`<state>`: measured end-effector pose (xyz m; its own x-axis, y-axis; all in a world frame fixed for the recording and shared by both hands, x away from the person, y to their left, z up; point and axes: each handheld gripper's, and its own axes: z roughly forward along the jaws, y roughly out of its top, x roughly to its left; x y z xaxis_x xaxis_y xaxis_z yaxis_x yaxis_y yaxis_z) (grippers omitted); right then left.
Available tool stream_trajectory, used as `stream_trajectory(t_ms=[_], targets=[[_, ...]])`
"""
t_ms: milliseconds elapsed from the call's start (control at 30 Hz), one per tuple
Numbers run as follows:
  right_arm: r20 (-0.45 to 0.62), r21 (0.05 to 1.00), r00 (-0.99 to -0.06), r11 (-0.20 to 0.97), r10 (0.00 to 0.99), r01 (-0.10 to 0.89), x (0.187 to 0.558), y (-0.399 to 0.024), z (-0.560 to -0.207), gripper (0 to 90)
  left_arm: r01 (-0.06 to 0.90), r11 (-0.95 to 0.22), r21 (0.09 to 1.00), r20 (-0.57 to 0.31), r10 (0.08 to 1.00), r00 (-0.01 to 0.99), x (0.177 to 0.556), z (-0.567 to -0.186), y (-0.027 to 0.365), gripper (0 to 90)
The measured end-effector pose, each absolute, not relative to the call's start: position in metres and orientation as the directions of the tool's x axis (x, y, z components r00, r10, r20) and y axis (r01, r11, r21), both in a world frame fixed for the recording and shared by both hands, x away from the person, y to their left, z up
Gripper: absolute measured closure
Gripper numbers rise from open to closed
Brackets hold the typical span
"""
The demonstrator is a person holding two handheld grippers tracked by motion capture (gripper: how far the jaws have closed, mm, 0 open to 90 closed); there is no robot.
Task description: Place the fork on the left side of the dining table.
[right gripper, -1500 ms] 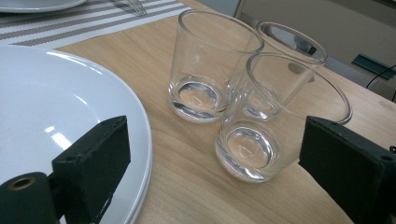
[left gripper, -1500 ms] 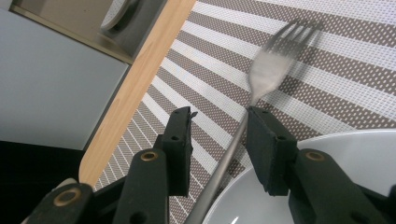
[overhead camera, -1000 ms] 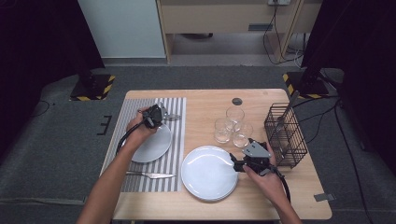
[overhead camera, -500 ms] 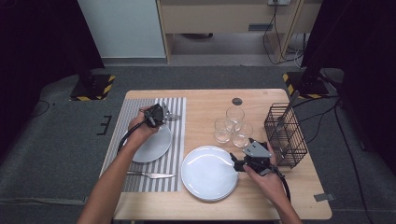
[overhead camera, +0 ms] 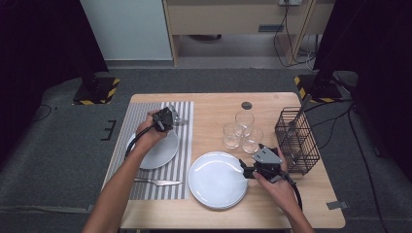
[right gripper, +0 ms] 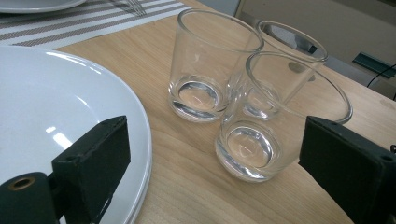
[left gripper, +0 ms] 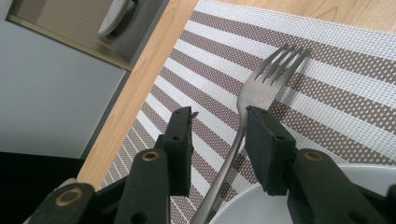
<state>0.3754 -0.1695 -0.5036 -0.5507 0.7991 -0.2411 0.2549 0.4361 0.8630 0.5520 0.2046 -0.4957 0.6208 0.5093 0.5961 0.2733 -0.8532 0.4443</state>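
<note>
Fork (left gripper: 261,88) – slim brushed metal on woven stripes – lies unpinched within left gripper (left gripper: 219,126); right gripper (right gripper: 215,154) gapes wide.

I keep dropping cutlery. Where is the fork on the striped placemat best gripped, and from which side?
Grip the fork on its narrow neck just below the tines, from above, jaws either side. Its handle end leans on the small plate, so the neck likely sits slightly raised off the placemat.

A lab or test studio dressed as a dining spot: the light wooden table (overhead camera: 214,104) stands on grey carpet, black curtains (overhead camera: 43,43) hang at nine and three o'clock, yellow-black striped stand bases (overhead camera: 97,91) flank it, cables (overhead camera: 286,34) trail at one o'clock.
</note>
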Motion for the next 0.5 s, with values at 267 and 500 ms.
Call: stream_trajectory(t_ms=[267,500], targets=[[-0.24,0.864,-0.55,0.434,0.8,0.254,0.375,-0.1697,-0.5031,8.7,0.268,-0.852,0.449,0.594,0.509,0.623,0.5538,-0.496,0.2,61.4],[-0.239,0.865,-0.548,0.432,0.802,0.255,0.3749,-0.1712,-0.5027,8.7,0.267,-0.858,0.44,0.598,0.501,0.625,0.5557,-0.4971,0.1966,61.2]])
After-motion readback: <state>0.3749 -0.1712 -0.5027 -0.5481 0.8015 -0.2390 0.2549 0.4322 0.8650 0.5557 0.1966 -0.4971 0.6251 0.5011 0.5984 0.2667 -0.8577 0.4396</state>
